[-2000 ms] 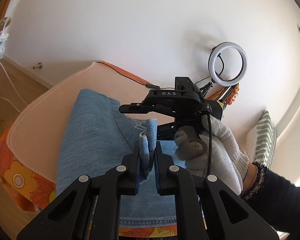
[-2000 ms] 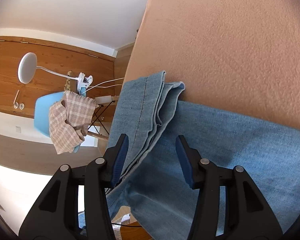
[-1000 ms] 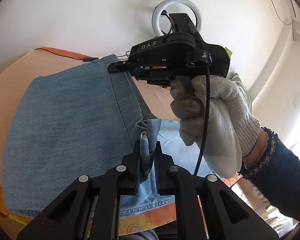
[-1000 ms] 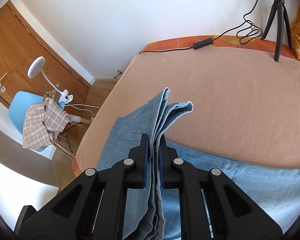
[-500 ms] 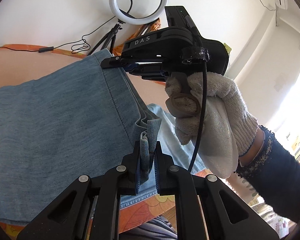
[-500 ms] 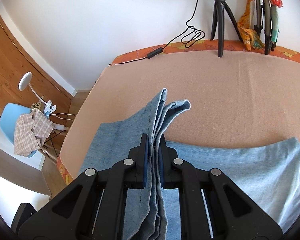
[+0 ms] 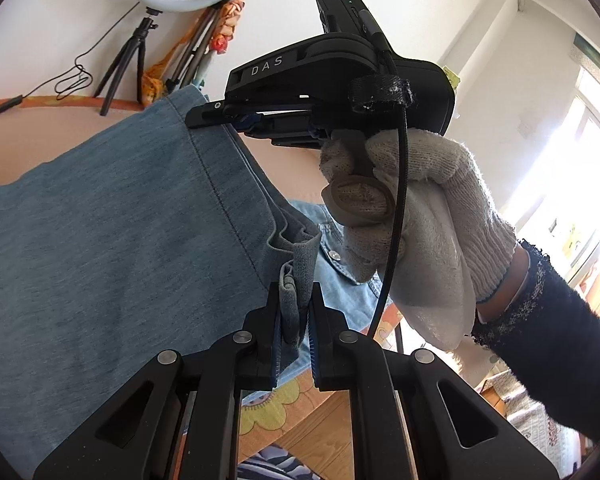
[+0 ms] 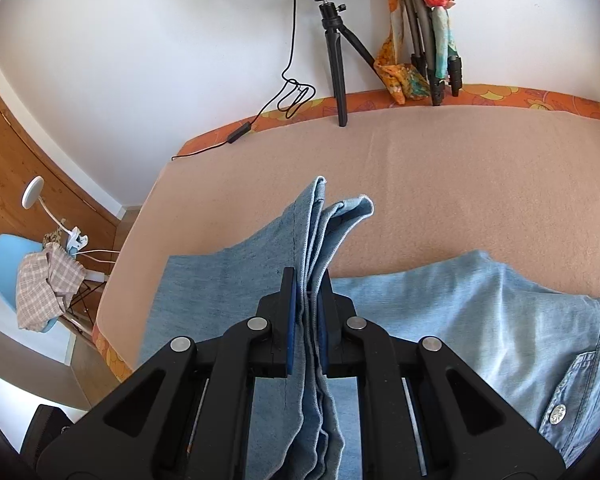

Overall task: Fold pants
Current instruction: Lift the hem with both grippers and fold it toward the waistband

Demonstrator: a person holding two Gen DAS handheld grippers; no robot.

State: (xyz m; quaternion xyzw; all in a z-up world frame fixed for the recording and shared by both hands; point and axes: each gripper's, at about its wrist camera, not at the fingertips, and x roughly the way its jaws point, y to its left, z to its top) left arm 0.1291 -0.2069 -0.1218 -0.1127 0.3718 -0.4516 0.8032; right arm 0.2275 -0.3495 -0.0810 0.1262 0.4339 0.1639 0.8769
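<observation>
Blue denim pants lie spread on a peach-covered bed, one edge lifted. My left gripper is shut on a bunched fold of that edge. My right gripper is shut on several stacked denim layers that stick up past its fingertips. In the left wrist view a white-gloved hand holds the right gripper, which pinches the far corner of the same edge. The pants hang taut between the two grips.
A light blue shirt with snap buttons lies on the bed under and to the right of the pants. A ring light on a tripod and a cable stand at the bed's far edge. A blue chair with checked cloth stands left.
The right gripper closed on the stacked denim edge. Both grippers then carried the lifted edge sideways across the bed, and the ring light and the light blue shirt have come into view.
</observation>
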